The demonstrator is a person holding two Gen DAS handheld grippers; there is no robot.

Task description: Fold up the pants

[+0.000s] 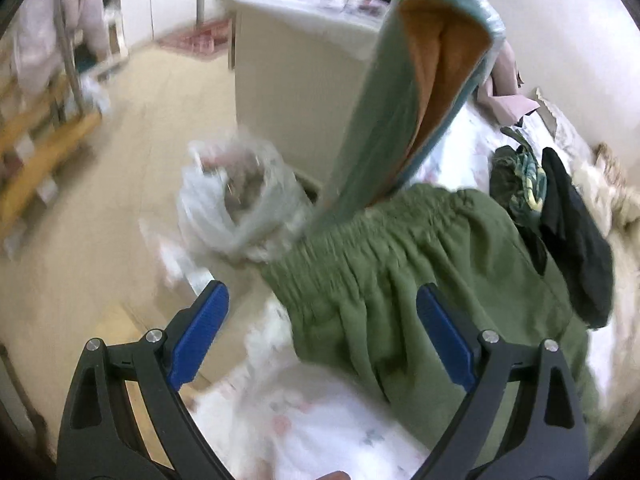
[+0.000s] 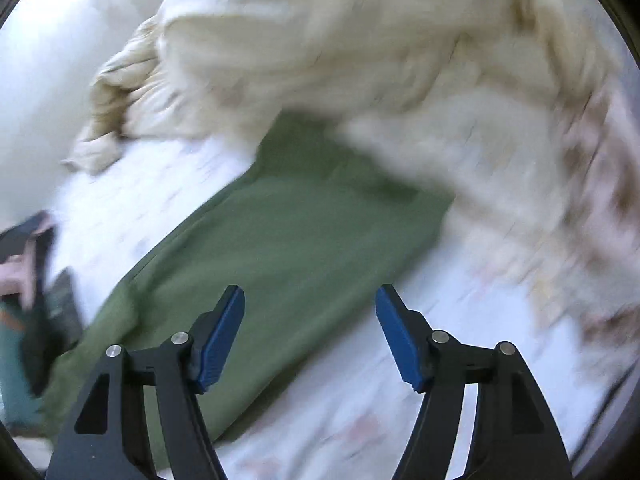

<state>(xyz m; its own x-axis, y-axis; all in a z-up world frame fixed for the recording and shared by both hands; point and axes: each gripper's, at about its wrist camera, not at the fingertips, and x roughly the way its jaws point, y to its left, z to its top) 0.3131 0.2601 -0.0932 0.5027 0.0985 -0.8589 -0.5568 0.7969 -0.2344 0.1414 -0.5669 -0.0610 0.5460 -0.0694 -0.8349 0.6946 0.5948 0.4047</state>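
Both of my grippers stand spread with nothing between the blue pads: my left gripper hangs over the gathered waistband of the green pants, my right gripper over their legs. The pants lie flat on the white floral bedsheet, beside a cream quilt and a dark garment.

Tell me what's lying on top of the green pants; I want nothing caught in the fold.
A black garment drapes over the green pants near the waistband, and a cream duvet covers the leg end; what's beneath is hidden.
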